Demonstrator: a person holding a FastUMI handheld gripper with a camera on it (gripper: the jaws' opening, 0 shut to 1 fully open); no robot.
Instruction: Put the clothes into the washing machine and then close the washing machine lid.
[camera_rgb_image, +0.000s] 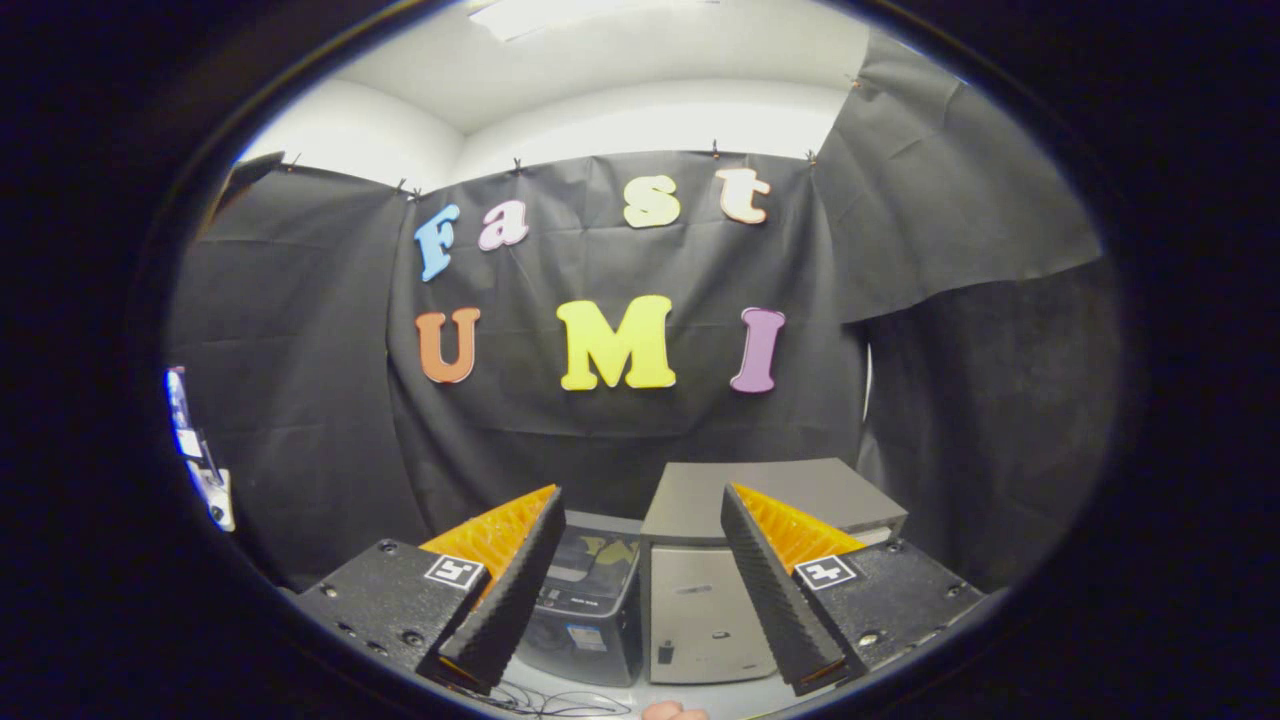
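Observation:
My gripper (640, 492) is open, its two black fingers with orange backs spread wide and nothing between the pads. Beyond and below the fingers stands a small dark washing machine (590, 600), partly hidden by the left finger (510, 590). A yellowish shape (612, 550) shows at its glossy top; I cannot tell whether it is cloth or a reflection. The lid's position is unclear from here. Right beside it stands a grey box-shaped unit (705, 600) with a flat dark top, partly behind the right finger (770, 590).
Both units stand on a pale surface (620, 695) against the black cloth wall. Thin cables (545, 700) lie in front of the dark machine. A fingertip of a person's hand (675, 712) shows just under the gripper. A white and blue device (200, 465) hangs far left.

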